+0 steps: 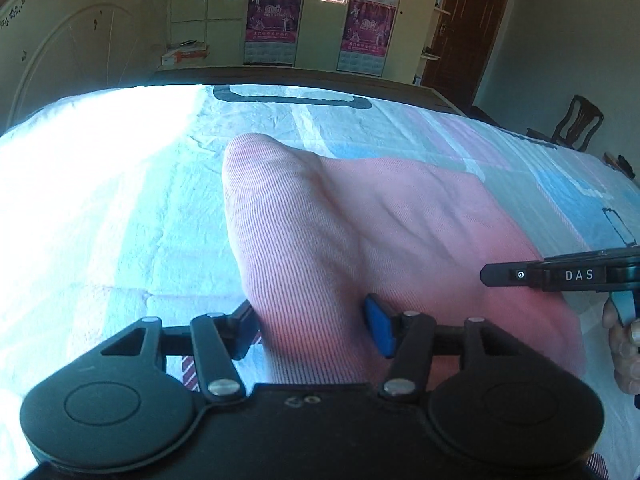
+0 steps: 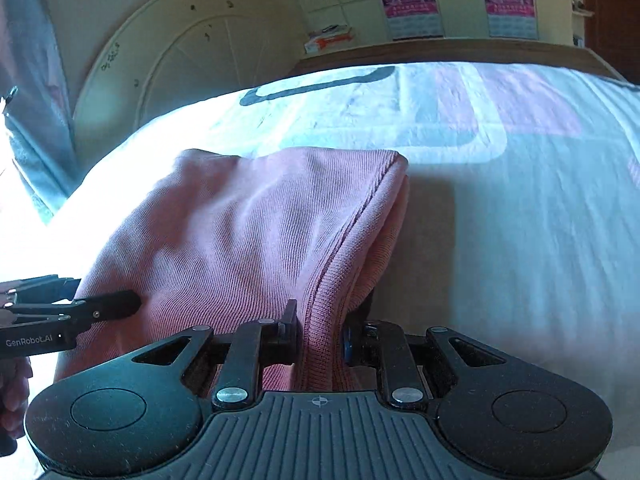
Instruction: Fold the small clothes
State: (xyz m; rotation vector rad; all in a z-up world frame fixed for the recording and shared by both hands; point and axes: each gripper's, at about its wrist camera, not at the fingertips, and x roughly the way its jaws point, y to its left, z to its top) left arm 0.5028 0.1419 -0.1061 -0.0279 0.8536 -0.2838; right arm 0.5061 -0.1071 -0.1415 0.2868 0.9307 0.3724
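Note:
A pink ribbed knit garment (image 1: 320, 220) lies folded over on the bed sheet (image 1: 120, 200), its far end humped up. In the left wrist view my left gripper (image 1: 314, 328) stands open at the garment's near edge, with cloth lying between the spread jaws. In the right wrist view the same garment (image 2: 240, 232) shows its doubled edges on the right side. My right gripper (image 2: 318, 336) is shut on that bunched near edge. The left gripper (image 2: 104, 296) enters that view from the left, against the cloth. The right gripper's finger (image 1: 516, 275) shows at the garment's right side.
The patterned sheet (image 2: 520, 220) spreads wide to the right and beyond the garment. A white arched headboard (image 2: 180, 60) stands at the left, cupboards with pink posters (image 1: 274, 20) behind the bed's wooden edge (image 1: 280, 76). A chair (image 1: 580, 124) stands far right. A hand (image 1: 624, 352) holds the right gripper.

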